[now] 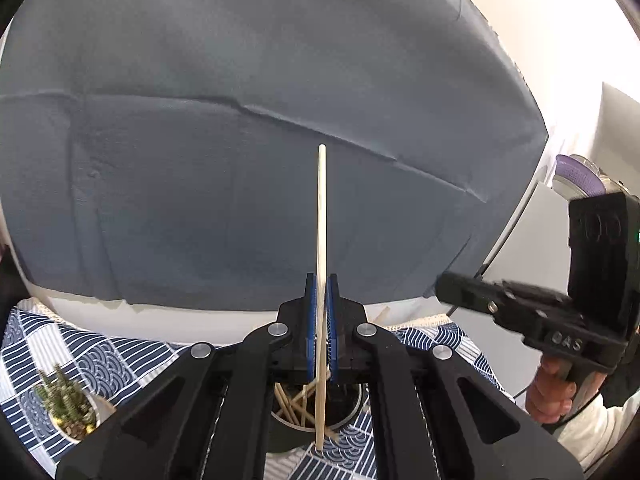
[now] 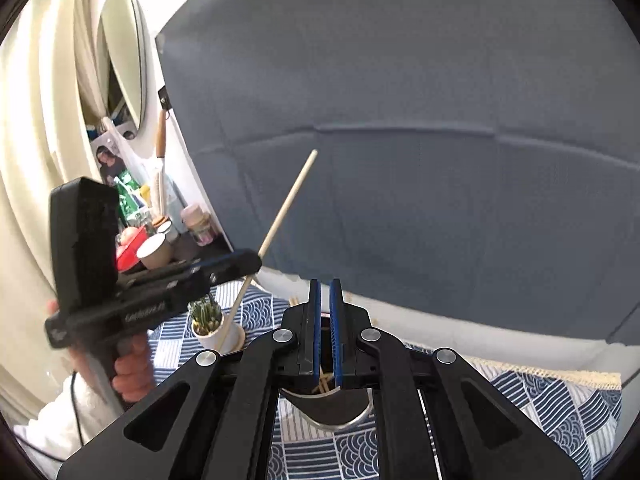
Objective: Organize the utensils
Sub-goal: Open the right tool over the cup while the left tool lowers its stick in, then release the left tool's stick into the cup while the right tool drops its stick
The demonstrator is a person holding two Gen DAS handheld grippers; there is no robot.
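Pale wood chopstick (image 1: 321, 240) is clamped between the blue pads of the left gripper (image 1: 321, 300), standing near upright at frame centre in the left wrist view, its lower tip just outside the front rim of the dark round holder (image 1: 348, 412) at bottom centre. Holder already has several chopsticks (image 1: 294, 404) piled loosely inside, so part of the sorting looks done. In the right wrist view the same stick runs on a slant from centre toward lower left. Right gripper (image 2: 325, 320) has its jaws nearly together with nothing between them, just a thin gap, sitting above the holder at bottom centre. One stray stick end (image 1: 382, 314) shows beyond the left gripper, lying at the far edge of the blue patterned cloth (image 1: 120, 360); likely still to collect. Small potted plant (image 1: 70, 408) at lower left is untouched. Judgement: mid-task, held stick still needs dropping in, plus leftovers.
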